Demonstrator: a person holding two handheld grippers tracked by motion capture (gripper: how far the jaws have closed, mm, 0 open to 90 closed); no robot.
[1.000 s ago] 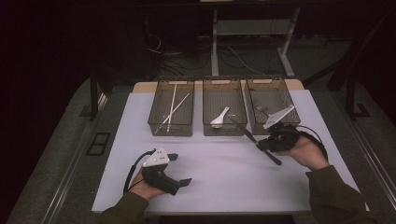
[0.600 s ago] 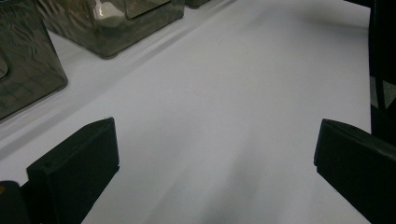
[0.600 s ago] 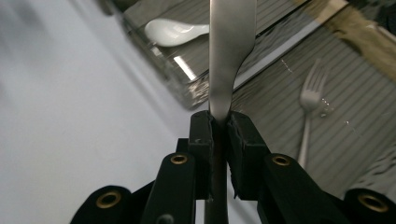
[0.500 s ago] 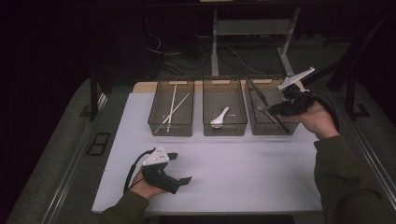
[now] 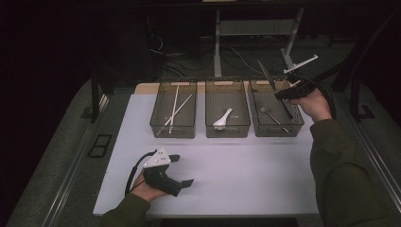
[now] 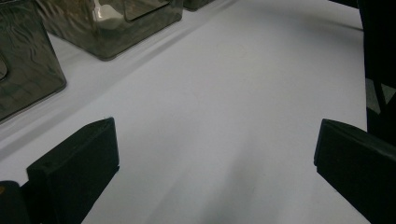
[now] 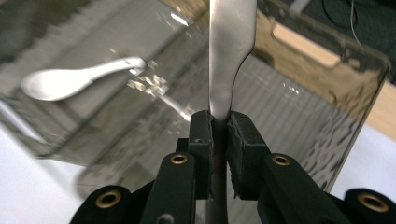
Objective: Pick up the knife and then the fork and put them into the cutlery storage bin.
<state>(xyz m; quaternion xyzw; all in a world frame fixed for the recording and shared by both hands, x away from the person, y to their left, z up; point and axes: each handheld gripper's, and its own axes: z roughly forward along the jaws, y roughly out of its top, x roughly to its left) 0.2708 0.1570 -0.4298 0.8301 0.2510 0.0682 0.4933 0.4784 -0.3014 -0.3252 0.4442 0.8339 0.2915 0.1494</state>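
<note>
knife (image 7: 232,56) pinched in right claw (image 7: 220,128) (raised over right bin (image 5: 276,130)).

Two black jaws rising from the bottom corners, set wide apart, nothing between them. Between and beyond, bare white counter (image 6: 224,107). At upper left, two smoky clear bins: one (image 6: 25,70) cut by the left edge, another (image 6: 116,32) farther along the top, just beside it. Dark upright shape (image 6: 379,60) down the right edge, too cropped to identify.
</note>
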